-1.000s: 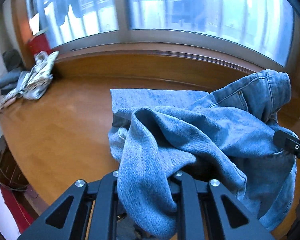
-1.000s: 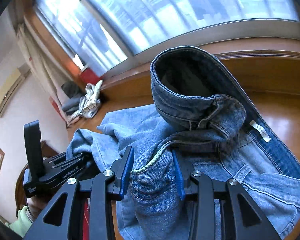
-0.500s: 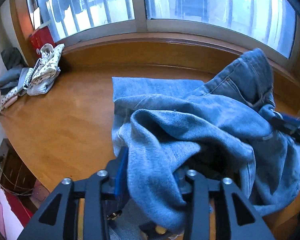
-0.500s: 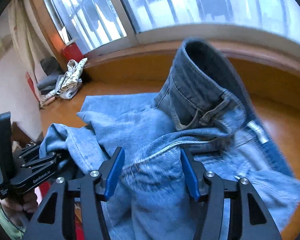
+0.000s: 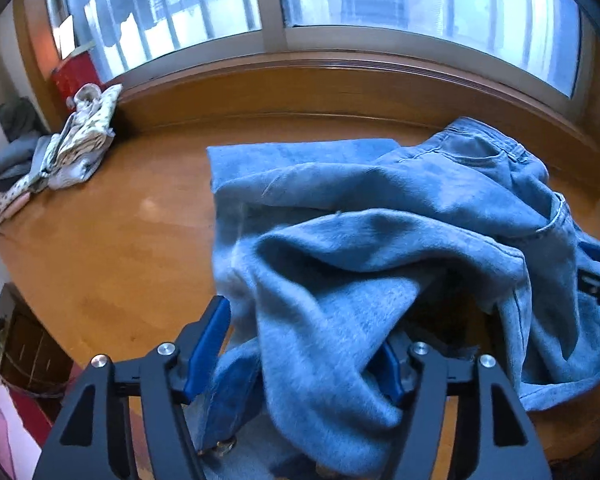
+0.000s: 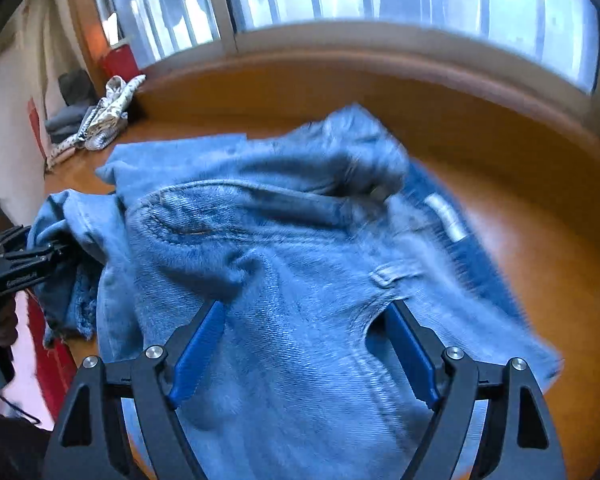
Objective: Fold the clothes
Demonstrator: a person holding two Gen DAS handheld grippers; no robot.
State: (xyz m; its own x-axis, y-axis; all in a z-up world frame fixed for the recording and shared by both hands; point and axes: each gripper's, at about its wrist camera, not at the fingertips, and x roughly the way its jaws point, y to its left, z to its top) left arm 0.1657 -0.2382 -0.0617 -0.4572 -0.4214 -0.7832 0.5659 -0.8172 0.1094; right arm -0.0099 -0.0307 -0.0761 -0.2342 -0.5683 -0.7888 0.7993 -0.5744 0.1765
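You are working over the jeans (image 5: 380, 216), which are lying in a loose, rumpled heap on the wooden table (image 5: 112, 248), well apart from the pile of folded clothes (image 5: 80, 136) sitting by the window at the far left of the jeans. Your left gripper (image 5: 304, 356) is standing with its blue pads spread; denim is draping between and over them, but nothing is being pinched. Your right gripper (image 6: 304, 352) is likewise gaping wide, its pads (image 6: 198, 350) resting either side of the cloth near the waistband end, where a belt loop (image 6: 388, 276) and a white label (image 6: 446, 216) are showing.

By the look of it, you are between grasps: the fold is barely begun, since the legs are bunching over one another rather than lying flat. The next move is probably calling for you to pick two clean edges, say the waistband on the right and a leg hem on the left, close on single layers and pull the denim flat before doubling it over
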